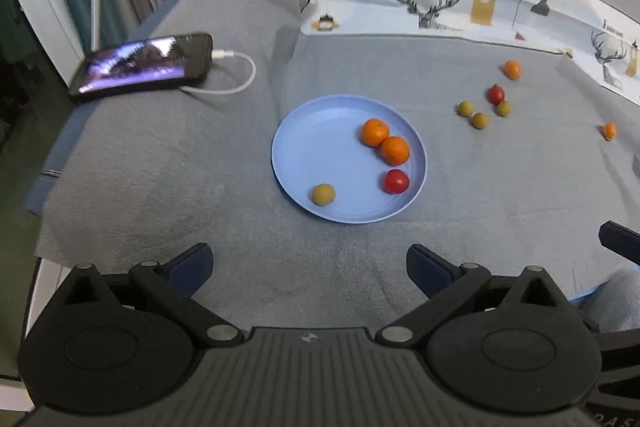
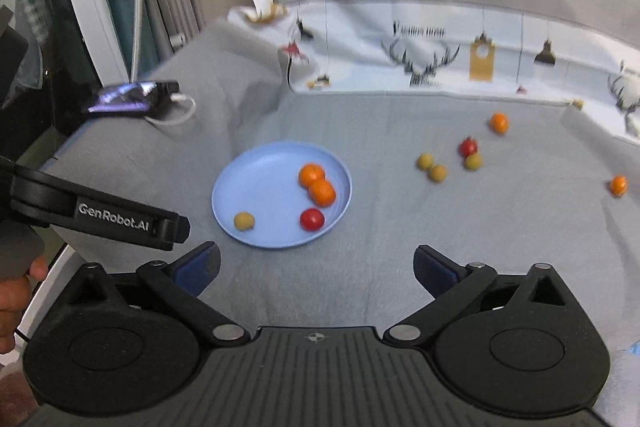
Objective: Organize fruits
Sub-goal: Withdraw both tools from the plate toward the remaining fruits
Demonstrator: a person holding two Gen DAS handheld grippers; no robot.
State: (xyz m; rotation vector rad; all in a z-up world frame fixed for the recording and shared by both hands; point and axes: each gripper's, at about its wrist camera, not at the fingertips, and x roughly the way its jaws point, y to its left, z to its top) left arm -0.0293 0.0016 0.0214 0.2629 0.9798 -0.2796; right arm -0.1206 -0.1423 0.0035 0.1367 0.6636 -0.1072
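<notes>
A blue plate point(image 1: 312, 131) point(image 2: 256, 179) lies on the grey cloth and holds two oranges point(image 1: 375, 133) point(image 2: 312, 175), a red tomato point(image 1: 396, 181) point(image 2: 311, 219) and a green fruit point(image 1: 323, 194) point(image 2: 244, 221). To its right on the cloth lie three green fruits point(image 1: 480, 120) point(image 2: 437, 172), a red tomato point(image 1: 496, 94) point(image 2: 468, 147) and two small oranges point(image 1: 512, 69) point(image 2: 499, 123). My left gripper point(image 1: 309, 267) is open and empty, in front of the plate. My right gripper point(image 2: 317, 269) is open and empty, in front of the plate's right side.
A phone point(image 1: 144, 65) point(image 2: 132, 97) with a white charging cable point(image 1: 236, 75) lies at the far left. A printed white cloth point(image 1: 460, 7) point(image 2: 440, 55) runs along the back. The left gripper's finger point(image 2: 100, 215) shows at the left of the right wrist view.
</notes>
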